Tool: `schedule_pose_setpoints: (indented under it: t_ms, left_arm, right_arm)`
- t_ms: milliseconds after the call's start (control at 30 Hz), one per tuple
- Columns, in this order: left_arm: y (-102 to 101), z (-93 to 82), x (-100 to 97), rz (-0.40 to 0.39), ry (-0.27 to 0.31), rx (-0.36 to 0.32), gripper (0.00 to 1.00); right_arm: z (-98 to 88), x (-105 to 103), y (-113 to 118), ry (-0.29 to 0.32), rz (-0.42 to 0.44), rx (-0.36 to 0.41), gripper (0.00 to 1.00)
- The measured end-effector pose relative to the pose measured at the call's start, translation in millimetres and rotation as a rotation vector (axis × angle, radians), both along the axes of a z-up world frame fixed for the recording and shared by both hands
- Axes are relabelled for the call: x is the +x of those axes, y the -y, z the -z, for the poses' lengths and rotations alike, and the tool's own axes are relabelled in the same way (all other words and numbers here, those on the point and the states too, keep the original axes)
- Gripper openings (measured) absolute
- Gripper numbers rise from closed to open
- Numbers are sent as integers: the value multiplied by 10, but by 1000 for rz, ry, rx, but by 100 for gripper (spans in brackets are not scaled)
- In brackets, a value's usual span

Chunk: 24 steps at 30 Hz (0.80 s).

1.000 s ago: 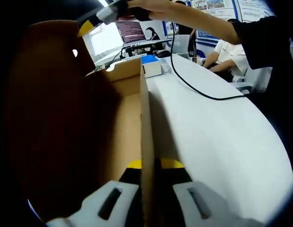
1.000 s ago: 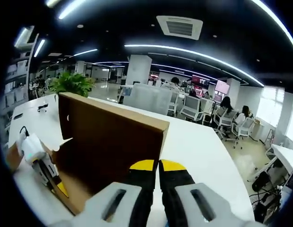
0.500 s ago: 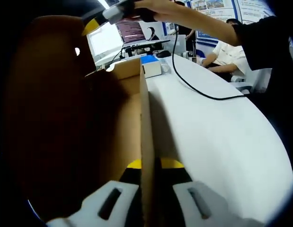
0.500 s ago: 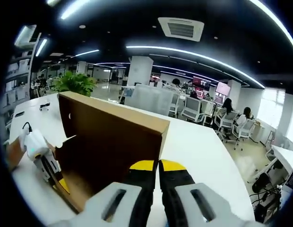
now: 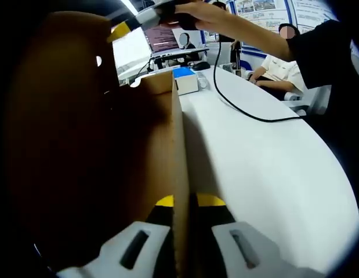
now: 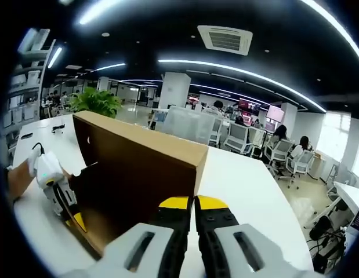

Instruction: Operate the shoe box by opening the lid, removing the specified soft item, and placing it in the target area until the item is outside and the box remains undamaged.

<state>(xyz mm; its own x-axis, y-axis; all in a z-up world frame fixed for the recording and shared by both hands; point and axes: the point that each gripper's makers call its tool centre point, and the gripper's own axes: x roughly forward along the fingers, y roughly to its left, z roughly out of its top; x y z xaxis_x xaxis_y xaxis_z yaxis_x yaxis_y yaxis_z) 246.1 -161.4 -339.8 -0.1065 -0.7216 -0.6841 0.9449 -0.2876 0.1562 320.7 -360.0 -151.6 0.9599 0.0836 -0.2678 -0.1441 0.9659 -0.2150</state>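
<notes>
In the left gripper view the left claw (image 5: 181, 201) is pinched on the near side wall of the brown cardboard shoe box (image 5: 178, 174), which stands on the white table (image 5: 266, 168) close to its near edge. Further off, the right claw (image 5: 122, 30) grips the top edge of the raised brown cardboard lid (image 5: 57, 116). In the right gripper view the right claw (image 6: 188, 202) is closed on that lid (image 6: 141, 168), with the left claw (image 6: 76, 220) low beside the box.

The lid-opening step appears underway. The soft item is hidden in the shadowed interior. Next, the lid likely needs folding fully back, gently, then reaching inside.
</notes>
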Motion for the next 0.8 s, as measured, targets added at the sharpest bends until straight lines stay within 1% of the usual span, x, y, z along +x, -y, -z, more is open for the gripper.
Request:
schedule_pose_setpoints:
  t_ms: [33,167,300,500,633,800]
  left_arm:
    - [0,0,0,0,0,0,3]
    - [-1,0,3,0,0,0,3]
    - [0,1,7,0,1,0,3]
    - [35,-4,110,0,-2,0,3]
    - [49,-5,145,0,4,-3,3]
    - [58,-7,161,6,16,-8,3]
  right_arm:
    - [3,-7,-1,9,-3,14,1]
    - [17,-33,2,13,-10,39,1]
    - [24,-64,-20,16,-19,15,1]
    - [67,-112,-26,37,-24,4,1]
    - [90,-132,-10,48,-25,13,1]
    - [59,-151,-27,62,-33,28,1]
